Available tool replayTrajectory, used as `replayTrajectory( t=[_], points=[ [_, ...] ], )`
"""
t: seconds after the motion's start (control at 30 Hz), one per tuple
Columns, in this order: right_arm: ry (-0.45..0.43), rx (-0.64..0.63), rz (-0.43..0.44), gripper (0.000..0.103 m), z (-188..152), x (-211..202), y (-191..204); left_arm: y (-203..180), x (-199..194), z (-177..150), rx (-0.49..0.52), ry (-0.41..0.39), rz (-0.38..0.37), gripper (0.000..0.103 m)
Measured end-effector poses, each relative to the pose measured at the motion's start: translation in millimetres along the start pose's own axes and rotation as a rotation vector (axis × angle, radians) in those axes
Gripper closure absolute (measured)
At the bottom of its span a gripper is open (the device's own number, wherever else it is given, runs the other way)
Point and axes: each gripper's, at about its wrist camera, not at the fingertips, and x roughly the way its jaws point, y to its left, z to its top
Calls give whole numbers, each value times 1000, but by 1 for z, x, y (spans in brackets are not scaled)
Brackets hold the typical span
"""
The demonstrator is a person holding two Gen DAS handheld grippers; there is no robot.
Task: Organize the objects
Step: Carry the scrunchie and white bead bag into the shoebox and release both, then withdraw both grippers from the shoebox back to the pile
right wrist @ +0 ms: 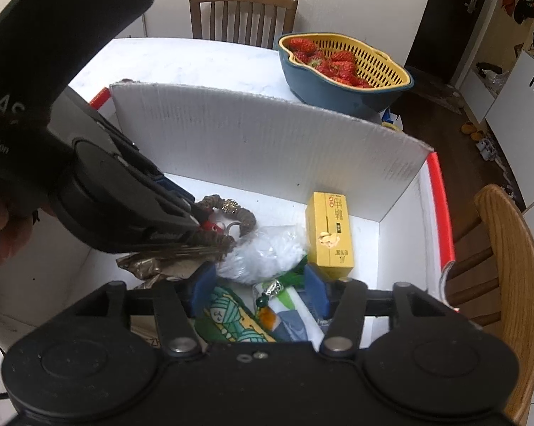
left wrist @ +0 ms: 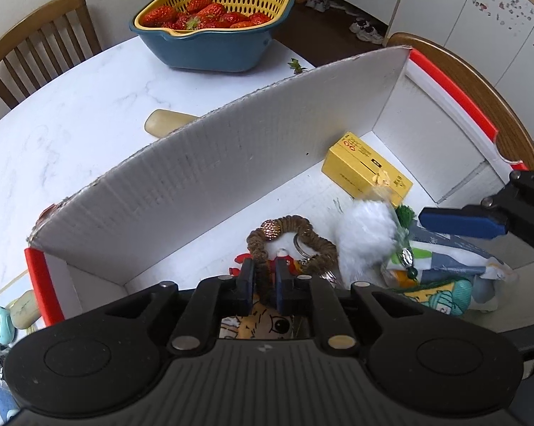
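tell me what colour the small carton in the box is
Yellow carton, clearest in the right wrist view.

Left gripper (left wrist: 265,280) jaws pinch brown scrunchie (left wrist: 295,243) inside white box (left wrist: 210,163). Yellow carton (left wrist: 366,168) at 2 o'clock; strawberry basket (left wrist: 213,21) at 12 on tabletop (left wrist: 71,124).

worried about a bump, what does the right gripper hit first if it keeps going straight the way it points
Likely the packets lying in the box, right under the open right gripper; the white fluffy ball sits just beyond. Depth is hard to judge.
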Motion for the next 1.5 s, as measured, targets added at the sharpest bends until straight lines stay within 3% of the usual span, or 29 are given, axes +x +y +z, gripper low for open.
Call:
replayTrajectory(
  t=[0.23, 0.33, 0.83, 1.13, 1.2, 1.37, 1.5],
  points=[
    [-39, 32, 17, 41, 0, -21, -4, 0, -20, -5, 3, -48, -27, 91],
    [-55, 40, 17, 30, -1, -31, -3, -1, -31, -7, 15, -75, -37, 91],
    [-160, 138, 25, 22, -11, -90, 5, 4, -103, -45, 79, -228, -149, 91],
    [-224, 183, 48, 18, -14, -118, 26, 31, -140, -72, 45, -314, -179, 91],
    [-234, 188, 49, 18, -13, -120, 33, 39, -147, -77, 40, -324, -177, 87],
    [-261, 199, 66, 17, -9, -128, 55, 63, -165, -93, 17, -381, -182, 43],
    [-274, 198, 85, 16, -3, -131, 74, 85, -180, -106, -5, -412, -176, 29]
  ],
)
